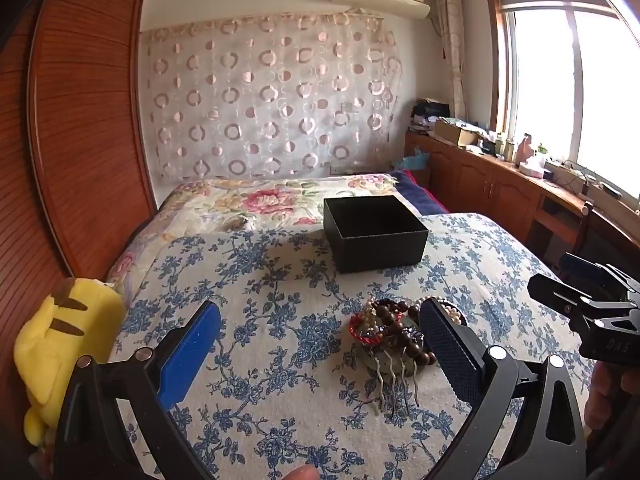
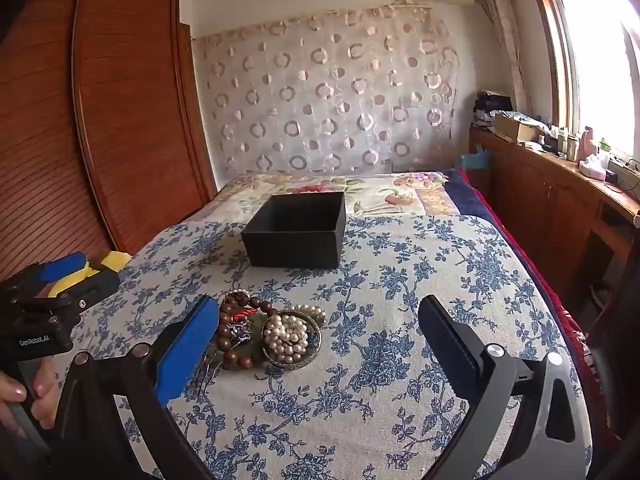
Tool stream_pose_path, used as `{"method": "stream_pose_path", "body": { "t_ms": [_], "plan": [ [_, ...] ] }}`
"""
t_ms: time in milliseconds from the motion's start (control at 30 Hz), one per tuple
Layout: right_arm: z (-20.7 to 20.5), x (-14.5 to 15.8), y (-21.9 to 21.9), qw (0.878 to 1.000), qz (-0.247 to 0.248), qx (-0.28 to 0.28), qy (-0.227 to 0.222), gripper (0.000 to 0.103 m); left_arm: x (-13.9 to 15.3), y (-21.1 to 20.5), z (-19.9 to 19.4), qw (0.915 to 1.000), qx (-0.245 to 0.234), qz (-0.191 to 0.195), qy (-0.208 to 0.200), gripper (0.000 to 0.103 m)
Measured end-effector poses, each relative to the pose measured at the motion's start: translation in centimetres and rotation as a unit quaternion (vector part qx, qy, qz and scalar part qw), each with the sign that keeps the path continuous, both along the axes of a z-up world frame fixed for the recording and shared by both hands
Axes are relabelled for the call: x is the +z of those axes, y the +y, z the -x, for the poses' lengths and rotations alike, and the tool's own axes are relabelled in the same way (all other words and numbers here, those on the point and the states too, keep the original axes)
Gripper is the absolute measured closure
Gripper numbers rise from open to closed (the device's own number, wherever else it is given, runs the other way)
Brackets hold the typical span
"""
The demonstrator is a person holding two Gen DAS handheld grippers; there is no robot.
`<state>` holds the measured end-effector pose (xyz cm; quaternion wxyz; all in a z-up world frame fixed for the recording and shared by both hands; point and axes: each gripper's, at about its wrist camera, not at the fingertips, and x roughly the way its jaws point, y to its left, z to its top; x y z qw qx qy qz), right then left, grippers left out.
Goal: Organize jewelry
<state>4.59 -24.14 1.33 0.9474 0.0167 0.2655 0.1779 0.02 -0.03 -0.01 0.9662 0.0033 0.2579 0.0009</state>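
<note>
Between my two tools, both tilted down over the bed, I am hovering with nothing gripped: my left gripper (image 1: 320,344) is standing as wide as it goes, its jaws bracketing the jewelry pile (image 1: 394,334) without touching it, and my right gripper (image 2: 318,340) is gaping just as wide, empty, with the pile lying near its blue pad. I am judging that the first pick should be one loose piece, pinched low and lifted slowly so strands are not dragging others along. Round brown wooden beads (image 2: 232,344) are curling beside a shallow metal dish (image 2: 316,344) heaped with glossy pearls (image 2: 288,334); a red woven bangle (image 1: 360,330) and a pronged hair comb (image 1: 394,386) are tangling in. Beyond, well apart, an open matte black box (image 2: 294,248) is sitting empty on the soft, blue-flowered quilt (image 2: 380,380), which I expect is yielding under pressure.
</note>
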Motion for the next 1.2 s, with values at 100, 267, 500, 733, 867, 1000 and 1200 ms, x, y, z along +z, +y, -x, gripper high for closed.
{"method": "stream_pose_path", "body": {
  "t_ms": [100,267,500,733,867,1000,1200],
  "plan": [
    [0.05,0.10,0.00,1.000,0.001,0.000,-0.001,0.003,0.01,0.01,-0.02,1.0000,0.001,0.000,-0.001,0.006],
    [-0.29,0.18,-0.38,1.000,0.001,0.000,-0.002,0.003,0.01,-0.04,-0.17,1.0000,0.003,0.002,-0.004,0.006],
    [0.30,0.68,0.02,1.000,-0.001,0.000,-0.006,0.003,0.68,0.14,0.35,0.9999,0.003,0.007,-0.008,0.006],
    [0.31,0.65,0.28,1.000,0.000,0.001,-0.005,0.003,0.67,0.24,0.47,0.9999,0.004,0.008,-0.011,0.006],
    [0.33,0.60,0.24,1.000,-0.001,0.000,-0.006,0.003,0.72,0.30,0.48,0.9999,0.003,0.009,-0.011,0.006],
    [0.34,0.60,0.25,1.000,-0.001,0.000,-0.006,0.003,0.70,0.36,0.51,0.9999,0.004,0.009,-0.012,0.006],
    [0.34,0.62,0.21,1.000,-0.002,0.001,-0.006,0.003,0.72,0.44,0.59,0.9999,0.003,0.010,-0.012,0.006]
  ]
}}
